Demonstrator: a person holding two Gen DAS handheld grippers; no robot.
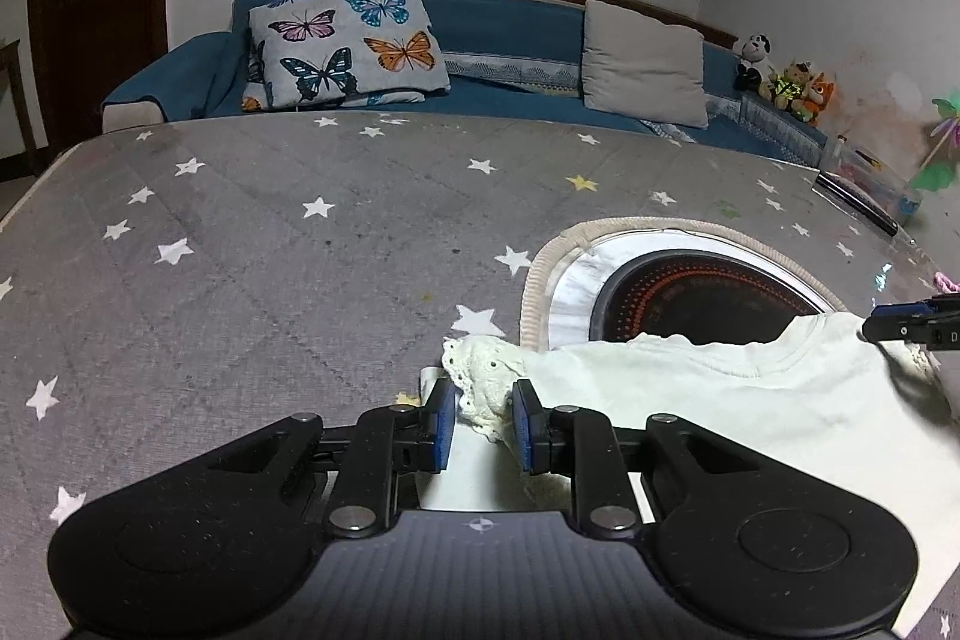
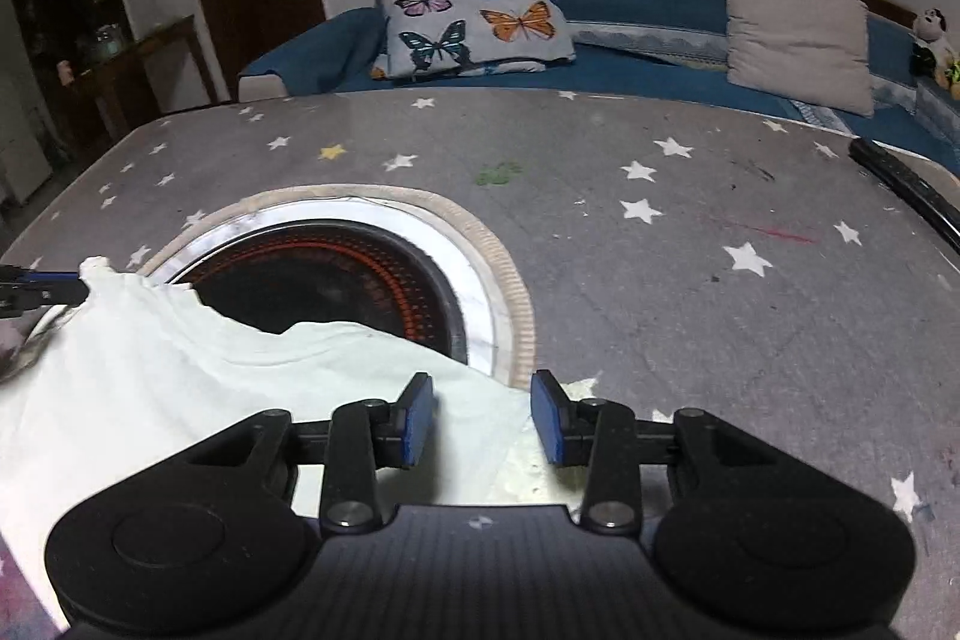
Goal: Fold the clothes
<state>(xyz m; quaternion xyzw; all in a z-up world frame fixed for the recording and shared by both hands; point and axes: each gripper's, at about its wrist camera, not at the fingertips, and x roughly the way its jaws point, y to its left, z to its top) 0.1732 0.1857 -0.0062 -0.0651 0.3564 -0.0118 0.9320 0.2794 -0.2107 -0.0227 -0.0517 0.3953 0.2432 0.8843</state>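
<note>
A pale white shirt (image 1: 720, 400) lies spread on the star-patterned table cover (image 1: 270, 250), its collar edge over a round heater opening (image 1: 690, 298). My left gripper (image 1: 485, 418) is shut on the shirt's lace sleeve (image 1: 480, 370), which bunches between the blue pads. In the right wrist view the same shirt (image 2: 180, 376) fills the lower left. My right gripper (image 2: 483, 415) stands open over the shirt's right edge, with cloth lying between the fingers and a gap at the right pad (image 2: 549, 418). The left gripper (image 2: 42, 283) shows at the far left, at the raised sleeve tip.
The round heater opening (image 2: 336, 274) with glowing red rings sits mid-table, ringed by a beige rim. A long black object (image 2: 906, 190) lies at the table's far right edge. Behind the table stands a blue sofa (image 1: 510, 22) with a butterfly pillow (image 1: 348, 40) and a beige cushion.
</note>
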